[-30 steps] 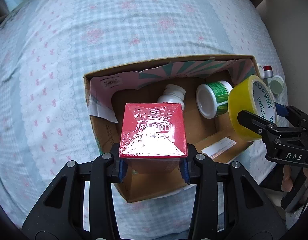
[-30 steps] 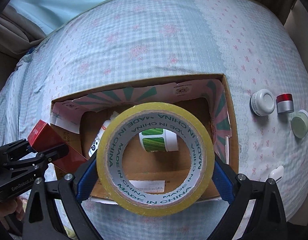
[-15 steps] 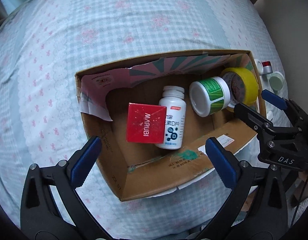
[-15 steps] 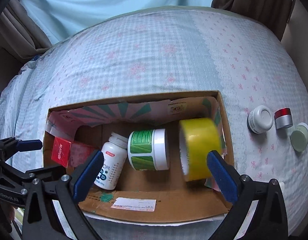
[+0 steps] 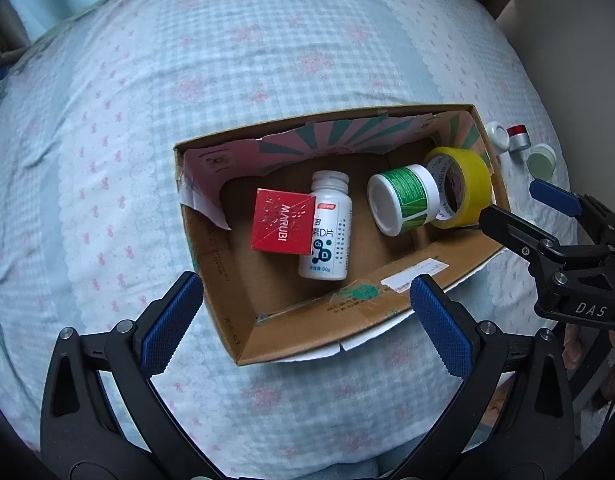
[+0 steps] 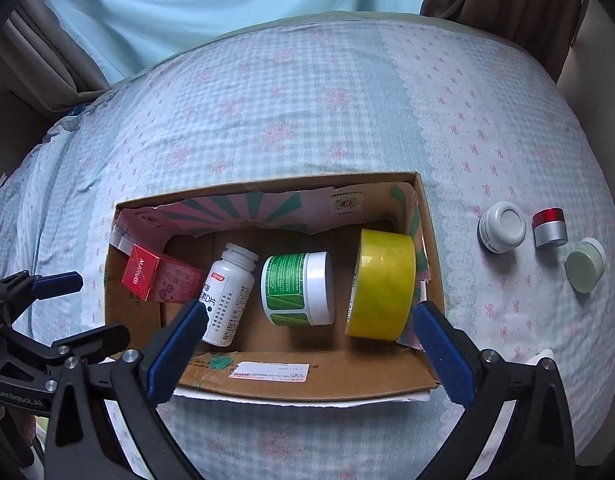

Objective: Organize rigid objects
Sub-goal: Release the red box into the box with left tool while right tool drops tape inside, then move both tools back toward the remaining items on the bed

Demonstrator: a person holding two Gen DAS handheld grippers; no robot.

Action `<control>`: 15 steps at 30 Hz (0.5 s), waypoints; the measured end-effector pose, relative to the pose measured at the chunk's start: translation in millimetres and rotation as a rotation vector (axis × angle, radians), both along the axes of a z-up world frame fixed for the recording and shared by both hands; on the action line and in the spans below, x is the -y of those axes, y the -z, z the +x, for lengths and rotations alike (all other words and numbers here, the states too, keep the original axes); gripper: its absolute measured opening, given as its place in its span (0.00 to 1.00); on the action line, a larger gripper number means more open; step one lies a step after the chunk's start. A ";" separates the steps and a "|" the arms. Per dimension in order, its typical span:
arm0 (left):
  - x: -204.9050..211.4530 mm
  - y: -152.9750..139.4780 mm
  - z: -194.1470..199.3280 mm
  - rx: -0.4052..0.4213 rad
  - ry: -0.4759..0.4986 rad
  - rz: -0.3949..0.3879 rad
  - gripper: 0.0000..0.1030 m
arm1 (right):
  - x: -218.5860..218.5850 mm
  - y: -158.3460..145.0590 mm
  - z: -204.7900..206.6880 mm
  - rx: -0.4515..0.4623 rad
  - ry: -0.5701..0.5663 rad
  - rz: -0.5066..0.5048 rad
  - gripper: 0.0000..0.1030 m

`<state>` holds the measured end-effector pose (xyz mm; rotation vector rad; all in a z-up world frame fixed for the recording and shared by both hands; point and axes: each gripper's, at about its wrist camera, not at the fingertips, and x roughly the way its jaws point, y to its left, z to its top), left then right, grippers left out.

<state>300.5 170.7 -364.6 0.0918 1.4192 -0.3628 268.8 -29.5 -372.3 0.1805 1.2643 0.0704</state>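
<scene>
- Left claw [image 5: 305, 312]: jaws spread wide with nothing between them, low centre of the left wrist view, above the near wall of the cardboard box [image 5: 315, 336]. The box rests on the bed [image 5: 267, 60].
- Red carton [image 5: 282, 222]: centre-left of the box floor, leaning on the white bottle. Judged light and stiff, with a glossy, possibly slippery wrap. Grip across two opposite flat faces.
- White bottle [image 5: 327, 236]: lying on its side at box centre. Judged rigid, liable to roll. Grip across the body, not the cap.
- Green-label jar [image 5: 403, 200]: on its side, right of centre. Judged stiff and wide. Grip across the label band.
- Yellow tape roll [image 6: 381, 284]: standing on edge at the right wall of the box. Judged stiff and smooth. Grip across the flat sides.
- Right claw [image 6: 307, 356]: jaws spread wide, empty, bottom centre of the right wrist view.
- White jar [image 6: 501, 227], red-capped jar [image 6: 549, 227], pale green jar [image 6: 585, 266]: right of frame, outside the box, on the bed. Judged small, light, rigid. Grip across the side walls.
</scene>
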 end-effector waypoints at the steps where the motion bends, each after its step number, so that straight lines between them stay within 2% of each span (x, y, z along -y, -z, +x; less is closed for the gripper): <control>1: -1.4 -5.6 -3.3 0.011 -0.004 -0.003 1.00 | -1.1 -4.8 -2.3 0.003 -0.006 -0.003 1.00; 6: -11.6 -44.7 -26.5 0.089 -0.034 -0.015 1.00 | -8.2 -35.4 -16.2 0.037 -0.031 0.002 1.00; 11: -22.7 -92.5 -56.1 0.175 -0.064 -0.034 1.00 | -15.3 -81.8 -40.6 0.108 -0.040 -0.002 1.00; 15: -21.0 -124.7 -80.8 0.242 -0.052 -0.020 1.00 | -18.6 -116.0 -62.3 0.141 -0.051 -0.014 1.00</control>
